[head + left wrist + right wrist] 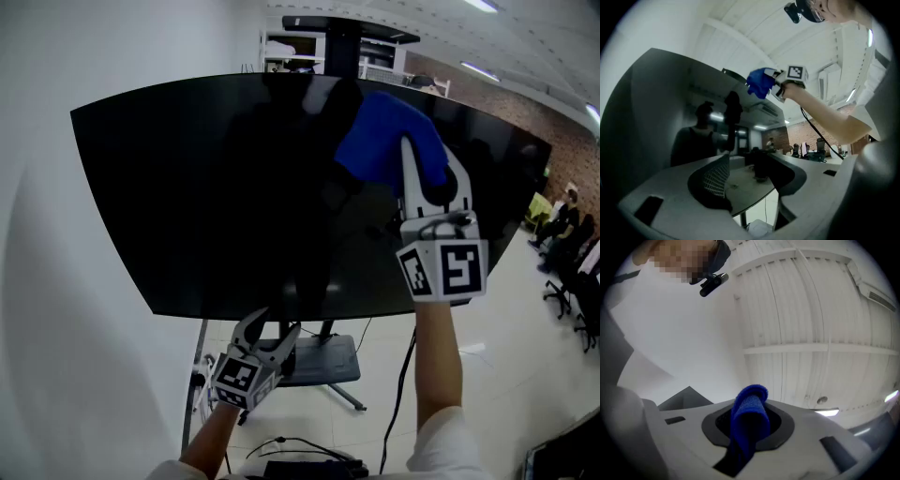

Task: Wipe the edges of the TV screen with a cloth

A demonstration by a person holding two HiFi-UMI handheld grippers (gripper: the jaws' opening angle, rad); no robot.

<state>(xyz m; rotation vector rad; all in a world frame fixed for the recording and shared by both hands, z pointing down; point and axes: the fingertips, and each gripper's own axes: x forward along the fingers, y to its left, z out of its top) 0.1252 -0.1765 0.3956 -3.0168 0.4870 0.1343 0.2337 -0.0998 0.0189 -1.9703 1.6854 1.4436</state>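
Note:
The big black TV screen (234, 187) fills the head view and stands dark at the left of the left gripper view (661, 117). My right gripper (433, 173) is raised in front of its upper right part, shut on a blue cloth (384, 141) that bunches just under the top edge. In the right gripper view the cloth (750, 420) is pinched between the jaws and sticks up past them. My left gripper (269, 330) hangs just below the screen's bottom edge. Its jaws stand slightly apart with nothing between them (754, 183). From there I see the cloth (760, 83) up high.
The TV's wheeled stand base (323, 361) sits on the pale floor with cables (300, 450) trailing near it. A white wall (56, 281) is at the left. People sit on office chairs (562, 225) at the far right by a brick wall (572, 141).

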